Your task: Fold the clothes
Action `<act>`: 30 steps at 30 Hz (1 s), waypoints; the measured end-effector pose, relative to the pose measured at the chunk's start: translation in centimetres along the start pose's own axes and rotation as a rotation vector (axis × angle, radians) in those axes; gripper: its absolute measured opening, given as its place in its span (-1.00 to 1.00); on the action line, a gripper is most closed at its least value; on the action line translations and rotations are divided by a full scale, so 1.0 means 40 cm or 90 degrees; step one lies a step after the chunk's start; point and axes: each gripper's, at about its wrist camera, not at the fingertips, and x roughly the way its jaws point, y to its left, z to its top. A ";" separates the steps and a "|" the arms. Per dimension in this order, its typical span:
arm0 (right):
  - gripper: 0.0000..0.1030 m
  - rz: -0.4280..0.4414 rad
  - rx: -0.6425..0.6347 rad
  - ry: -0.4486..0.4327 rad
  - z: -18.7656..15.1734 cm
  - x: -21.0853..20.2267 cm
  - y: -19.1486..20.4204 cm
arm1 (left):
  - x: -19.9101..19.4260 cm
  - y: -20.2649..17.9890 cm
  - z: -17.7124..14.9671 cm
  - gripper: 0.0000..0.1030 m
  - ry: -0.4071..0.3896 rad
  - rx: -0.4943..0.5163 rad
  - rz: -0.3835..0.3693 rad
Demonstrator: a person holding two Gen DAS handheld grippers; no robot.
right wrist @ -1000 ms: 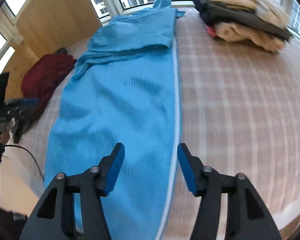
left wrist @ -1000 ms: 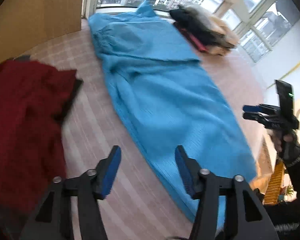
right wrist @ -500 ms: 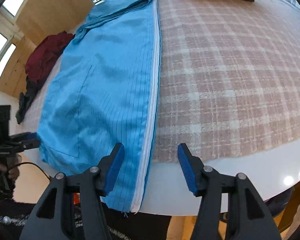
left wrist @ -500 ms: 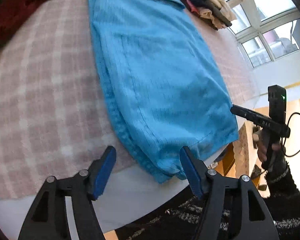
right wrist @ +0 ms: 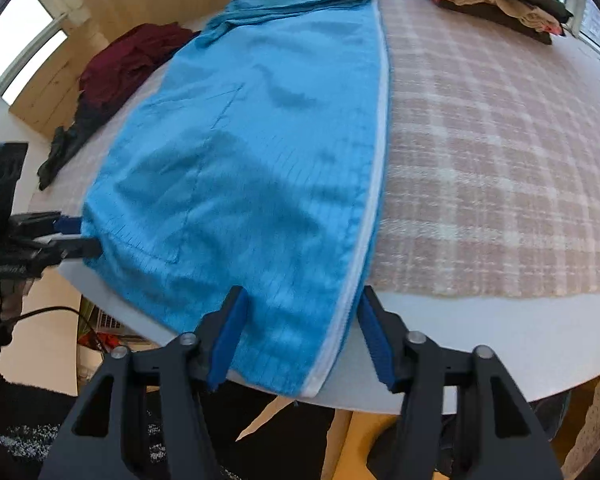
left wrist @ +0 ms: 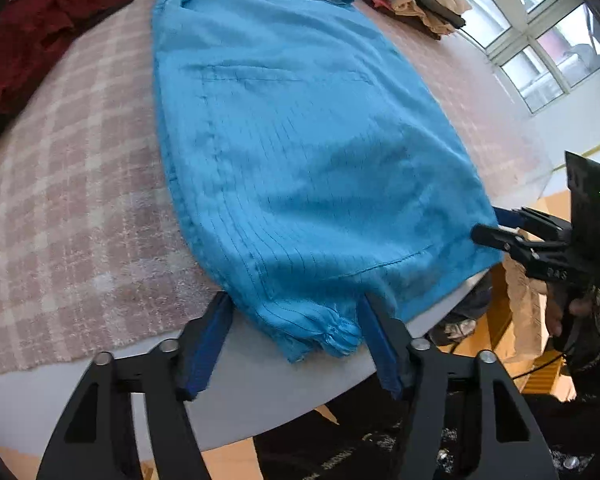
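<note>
Jaws of left gripper (left wrist: 296,332) and right gripper (right wrist: 300,326), just closing, straddle the blue garment's (left wrist: 300,152) near hem at the bench (right wrist: 480,332) edge, not yet pinching. Both should bite evenly before lifting.

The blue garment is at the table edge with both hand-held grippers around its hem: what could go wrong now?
The left hand-held gripper straddles only the bunched corner of the blue garment, so it may catch one layer. The right hand-held gripper sits over the white zipper edge, which may slip out.
</note>
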 end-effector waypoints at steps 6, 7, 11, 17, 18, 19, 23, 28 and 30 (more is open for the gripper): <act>-0.74 0.115 0.096 0.018 0.006 0.007 -0.061 | 0.002 0.024 -0.002 -0.81 -0.007 -0.027 -0.058; -0.77 0.135 0.118 0.015 0.009 0.003 -0.071 | -0.010 0.036 -0.002 -0.83 -0.009 -0.037 -0.075; -0.81 0.203 0.181 -0.009 0.024 -0.036 -0.094 | -0.065 0.062 0.011 -0.87 -0.027 -0.064 -0.139; -0.81 0.275 0.211 -0.092 0.106 -0.142 -0.090 | -0.178 0.074 0.080 -0.87 -0.078 -0.068 -0.216; -0.81 0.287 0.211 -0.106 0.131 -0.156 -0.088 | -0.197 0.075 0.103 -0.87 -0.087 -0.065 -0.230; -0.81 0.291 0.208 -0.117 0.159 -0.164 -0.084 | -0.213 0.079 0.128 -0.87 -0.096 -0.060 -0.235; -0.81 0.305 0.204 -0.155 0.285 -0.188 -0.087 | -0.259 0.086 0.234 -0.87 -0.134 -0.031 -0.245; -0.81 0.299 0.224 -0.169 0.465 -0.135 -0.131 | -0.229 0.119 0.424 -0.87 -0.171 -0.030 -0.228; -0.81 0.289 0.251 -0.150 0.524 -0.101 -0.177 | -0.193 0.161 0.502 -0.87 -0.172 -0.043 -0.219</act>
